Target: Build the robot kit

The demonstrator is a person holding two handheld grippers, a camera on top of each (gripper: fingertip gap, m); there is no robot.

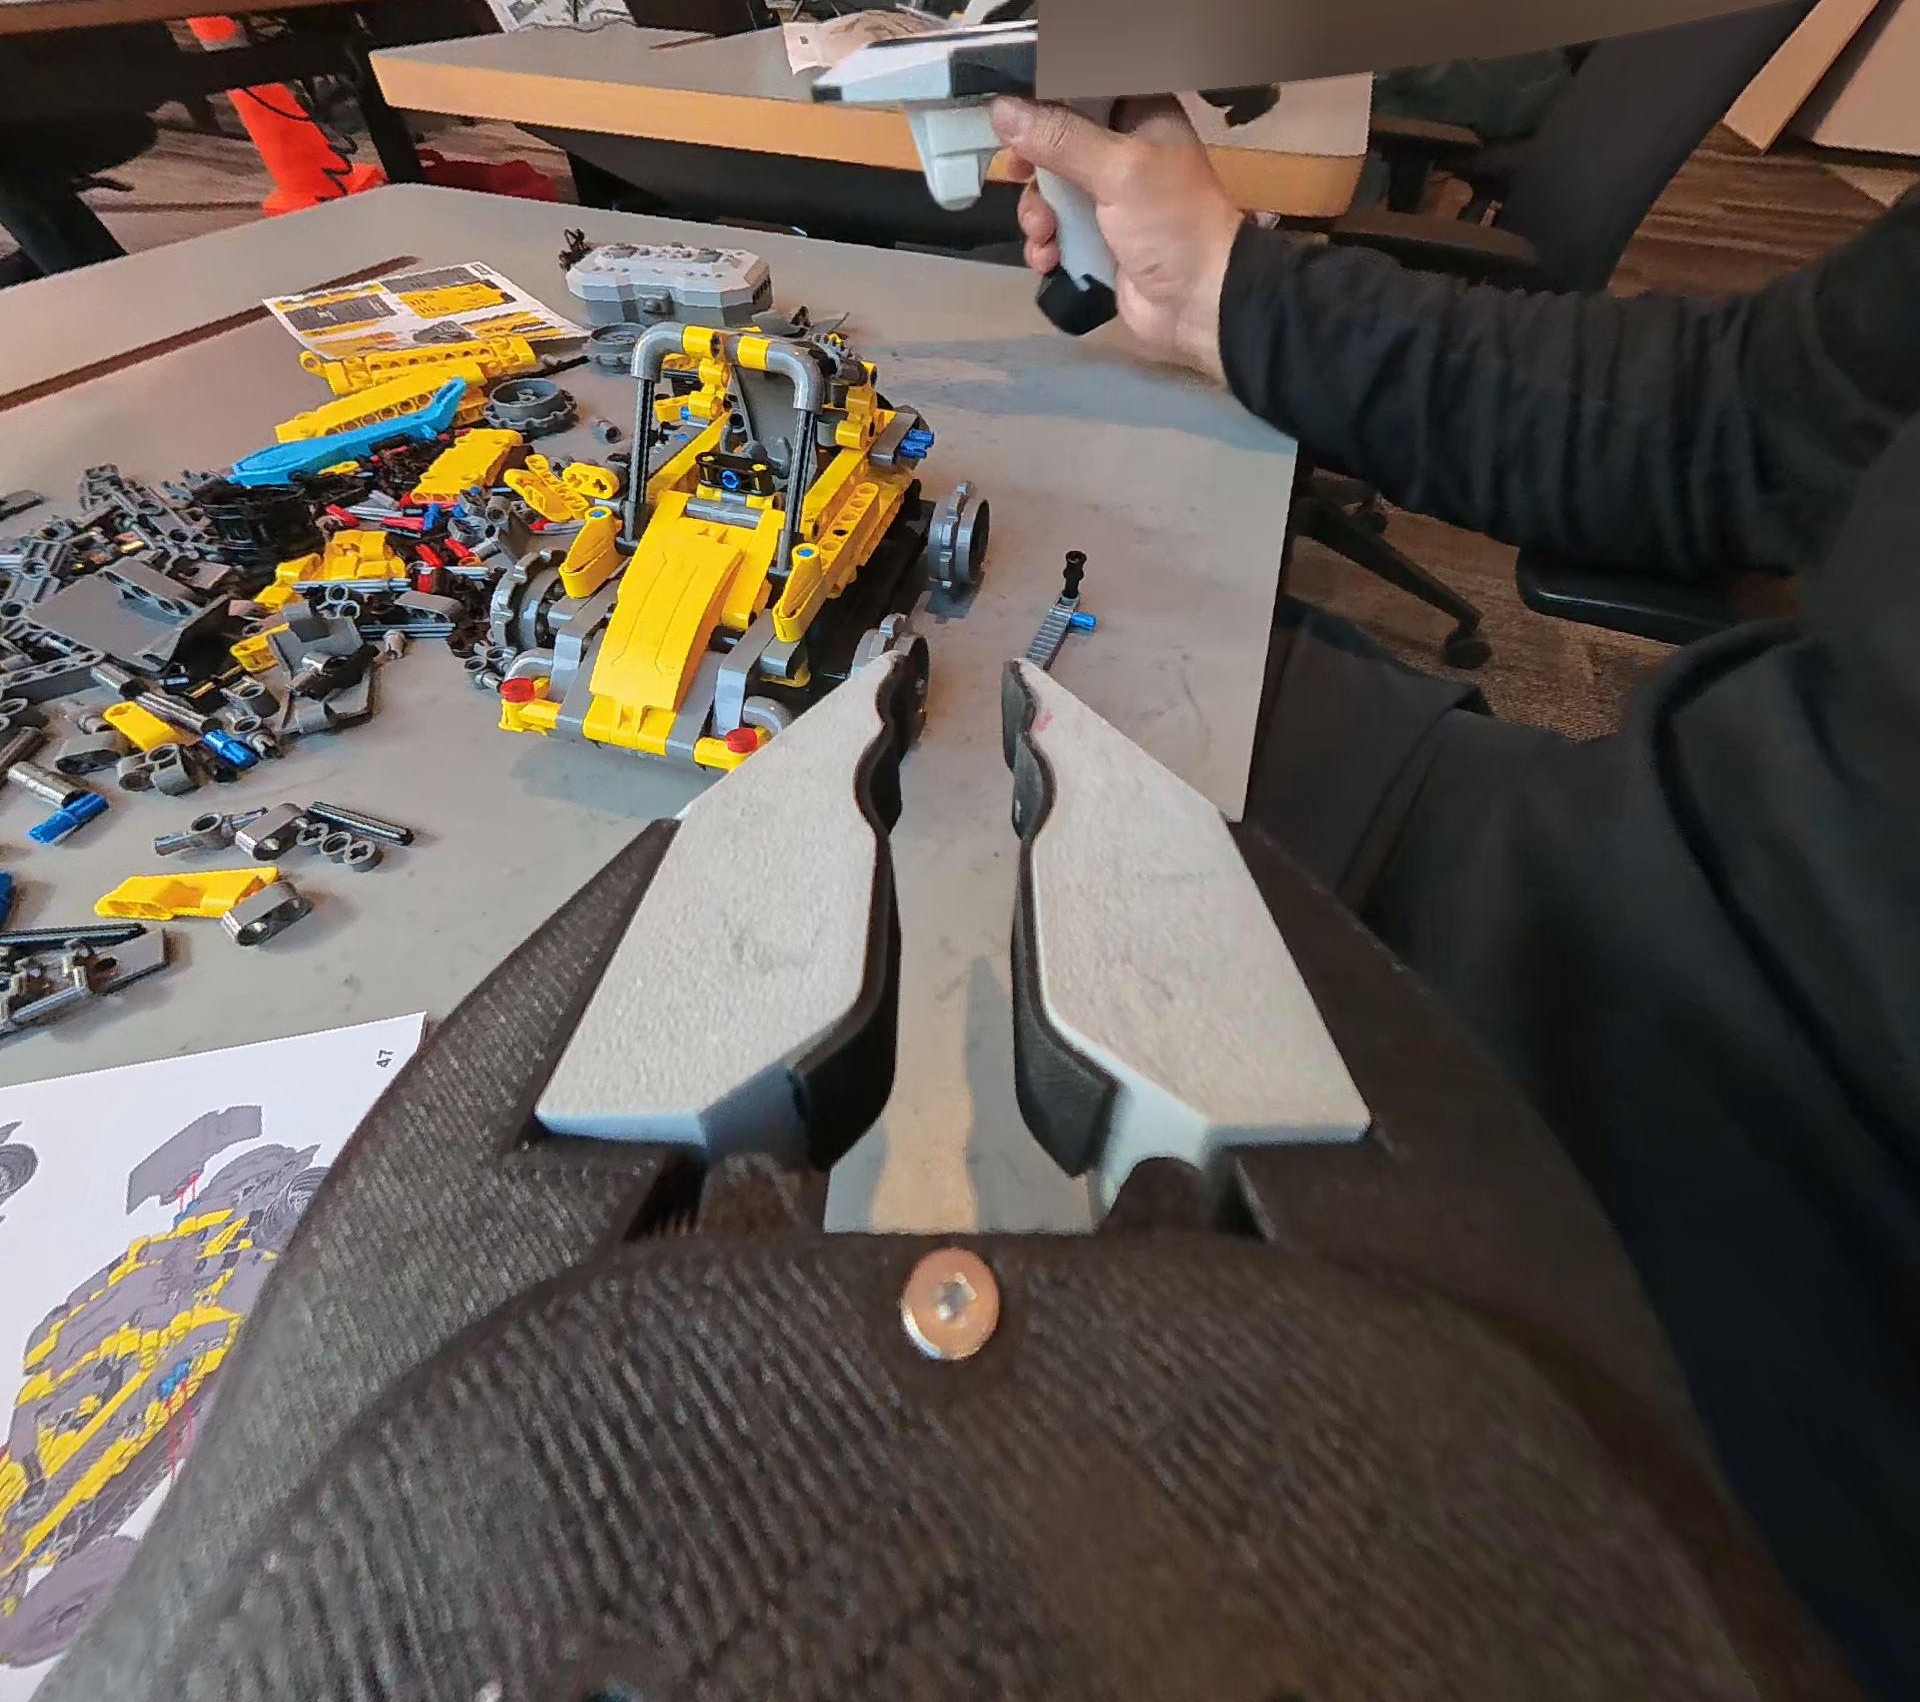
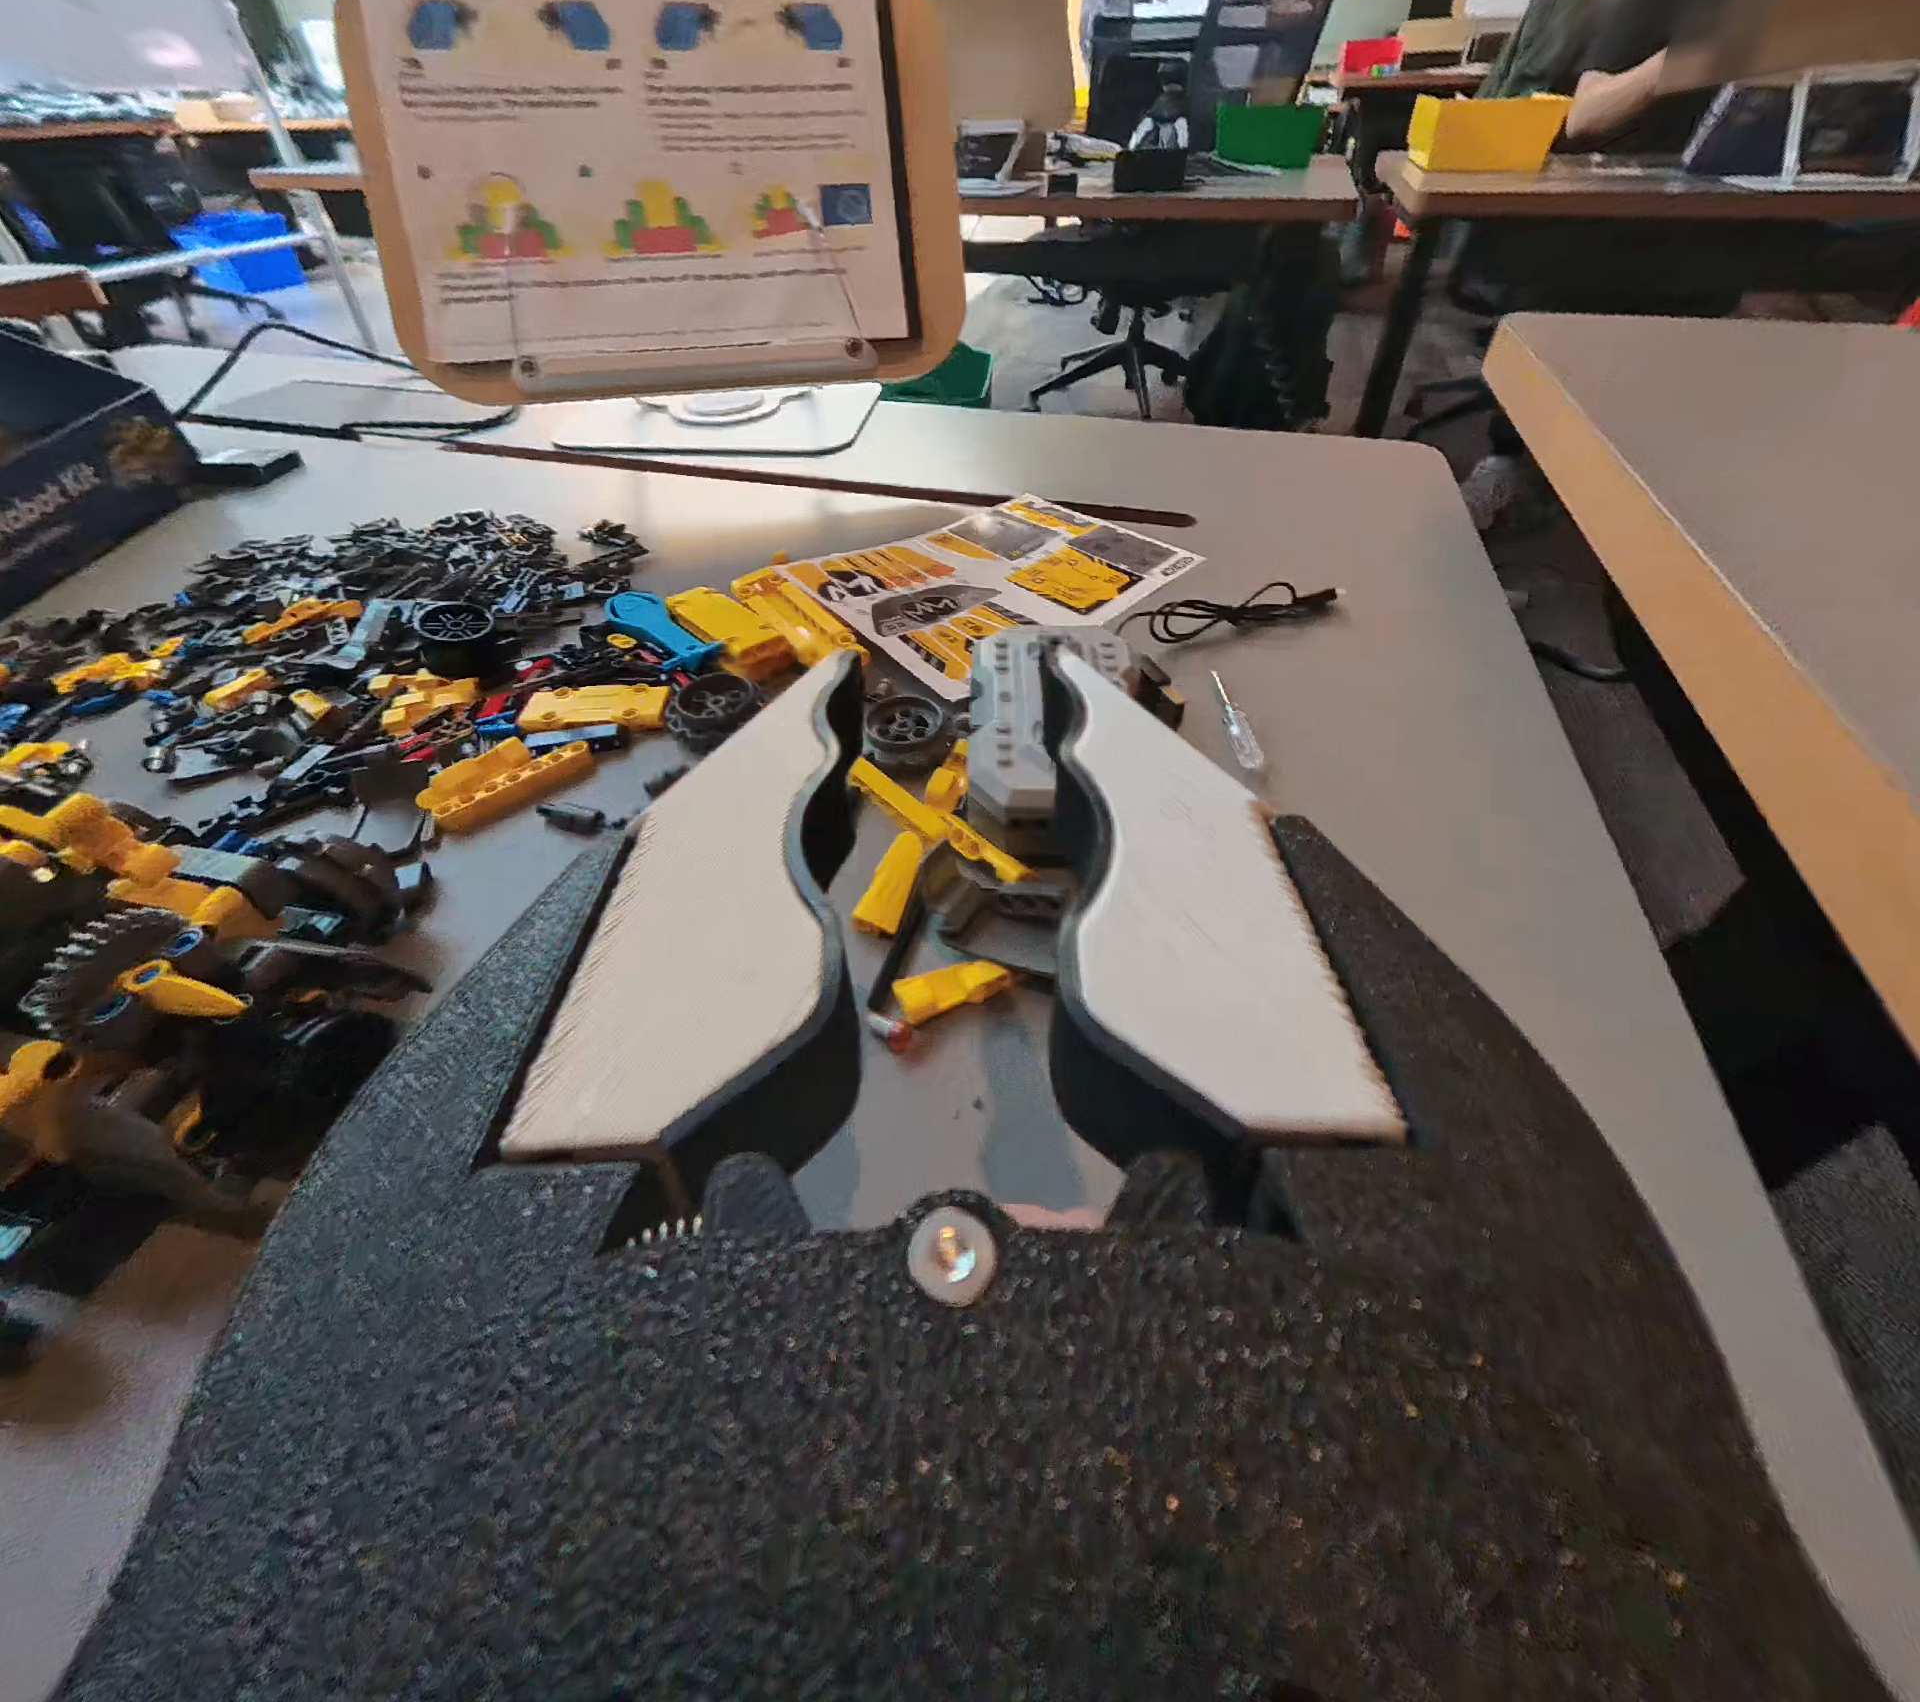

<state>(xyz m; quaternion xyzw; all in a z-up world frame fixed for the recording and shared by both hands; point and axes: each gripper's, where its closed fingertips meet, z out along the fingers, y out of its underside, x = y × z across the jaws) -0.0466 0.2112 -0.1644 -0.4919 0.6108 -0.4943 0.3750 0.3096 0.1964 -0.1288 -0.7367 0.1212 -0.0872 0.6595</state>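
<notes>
In the left wrist view my left gripper (image 1: 956, 673) is open and empty, low over the grey table (image 1: 1122, 447). Its tips are just right of the front of a partly built yellow and grey brick vehicle (image 1: 707, 572). A small grey piece with a black pin (image 1: 1062, 613) lies just beyond the tips. A hand (image 1: 1132, 239) holds the right gripper (image 1: 914, 83) high above the table's far side. In the right wrist view my right gripper (image 2: 951, 673) is open and empty. It is above a grey brick box (image 2: 1006, 722) and loose yellow pieces (image 2: 904, 873).
A heap of loose yellow, grey and black parts (image 1: 208, 572) (image 2: 364, 696) lies left of the vehicle. There is also a sticker sheet (image 2: 997, 582), a black cable (image 2: 1236, 608), a small screwdriver (image 2: 1236, 722), a paper stand (image 2: 644, 94), a dark box (image 2: 73, 468) and an open booklet (image 1: 156, 1237). The table edge (image 1: 1273, 613) is close on the right. Some 35 centimetres of space lies between my two pairs of fingers.
</notes>
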